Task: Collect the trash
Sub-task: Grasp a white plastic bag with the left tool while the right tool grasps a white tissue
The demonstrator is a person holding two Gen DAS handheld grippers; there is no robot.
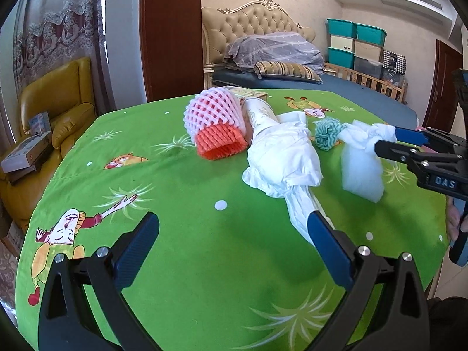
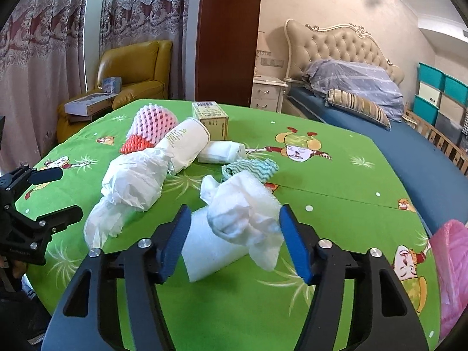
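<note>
From the left wrist camera, the left gripper [image 1: 234, 231] is spread wide over the soft green cloth [image 1: 181, 193], holding nothing, its right finger beside crumpled white paper [image 1: 282, 155]. A pink and orange foam net [image 1: 215, 122] lies farther back. From the right wrist camera, the right gripper [image 2: 232, 219] has a crinkly white tissue [image 2: 242, 213] between its blue fingers; whether they squeeze it cannot be told. A paper cup [image 2: 187, 142] lies sideways, white paper stuffed in its mouth.

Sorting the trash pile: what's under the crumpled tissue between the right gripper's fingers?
A white foam sheet lies under the tissue, on the green cloth. Whether anything hides beneath the foam cannot be seen.
</note>
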